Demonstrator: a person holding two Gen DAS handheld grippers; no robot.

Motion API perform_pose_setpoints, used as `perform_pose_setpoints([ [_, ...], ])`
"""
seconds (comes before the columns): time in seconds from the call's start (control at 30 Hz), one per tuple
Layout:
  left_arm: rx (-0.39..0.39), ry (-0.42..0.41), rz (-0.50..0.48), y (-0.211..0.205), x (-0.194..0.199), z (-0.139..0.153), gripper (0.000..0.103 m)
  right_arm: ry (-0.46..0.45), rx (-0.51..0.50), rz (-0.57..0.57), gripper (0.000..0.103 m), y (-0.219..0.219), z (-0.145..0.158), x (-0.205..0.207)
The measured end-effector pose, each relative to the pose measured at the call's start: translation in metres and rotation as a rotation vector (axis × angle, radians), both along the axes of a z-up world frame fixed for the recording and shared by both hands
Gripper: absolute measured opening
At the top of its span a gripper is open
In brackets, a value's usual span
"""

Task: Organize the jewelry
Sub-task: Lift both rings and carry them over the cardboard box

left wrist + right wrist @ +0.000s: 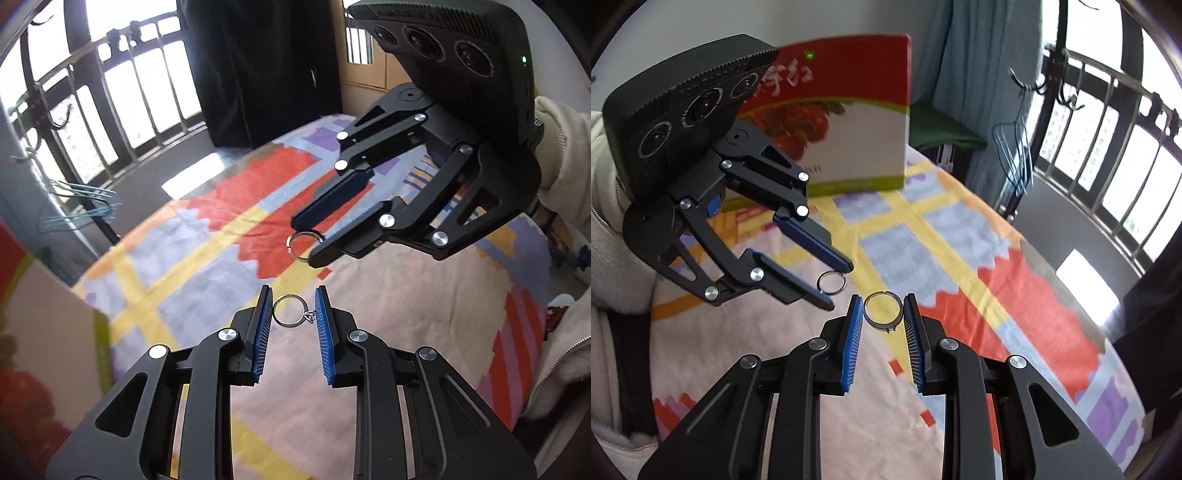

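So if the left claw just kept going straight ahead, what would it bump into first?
Probably the right claw and its ring, which sit just ahead of the left claw; depth is hard to judge here.

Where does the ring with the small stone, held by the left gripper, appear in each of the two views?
Left wrist view: the ring with the stone sits low centre, between the left gripper pads.
Right wrist view: the same ring is left of centre, at that gripper's fingertips.
Shared landmark: the red patch of the blanket.
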State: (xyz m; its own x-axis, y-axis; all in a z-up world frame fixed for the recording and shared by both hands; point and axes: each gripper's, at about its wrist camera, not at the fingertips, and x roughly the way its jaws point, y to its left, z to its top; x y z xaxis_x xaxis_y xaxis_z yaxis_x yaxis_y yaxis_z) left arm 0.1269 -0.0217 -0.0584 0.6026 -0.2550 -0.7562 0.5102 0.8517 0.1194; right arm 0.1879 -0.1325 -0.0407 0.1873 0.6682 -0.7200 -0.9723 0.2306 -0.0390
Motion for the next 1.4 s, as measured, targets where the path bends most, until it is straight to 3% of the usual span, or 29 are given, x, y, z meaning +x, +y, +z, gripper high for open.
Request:
perform_pose_setpoints([
  [0.33, 0.041, -0.072, 0.055, 0.028, -0.031, 0.046, 0.022, -0.082, 0.014, 0.068, 0.023, 0.029, 0.046, -0.036],
  [0.5, -0.042, -0.049, 0.117, 0.054, -0.040, 0.072, 0.022, -0.058, 0.061, 0.098, 0.023, 0.046, 0.074, -0.044],
  [0.8, -0.022, -0.121, 0.184, 0.084, -0.066, 0.123, 0.022, -0.092, 0.123, 0.159, 0.023, 0.079, 0.124, -0.054],
  [0.93, -0.054, -0.123, 0.200, 0.101, -0.074, 0.138, 0.022, -0.099, 0.157, 0.186, 0.023, 0.099, 0.143, -0.058],
  [1.4, -0.021, -0.189, 0.294, 0.166, -0.107, 0.162, 0.022, -0.097, 0.203, 0.248, 0.023, 0.178, 0.164, -0.075],
])
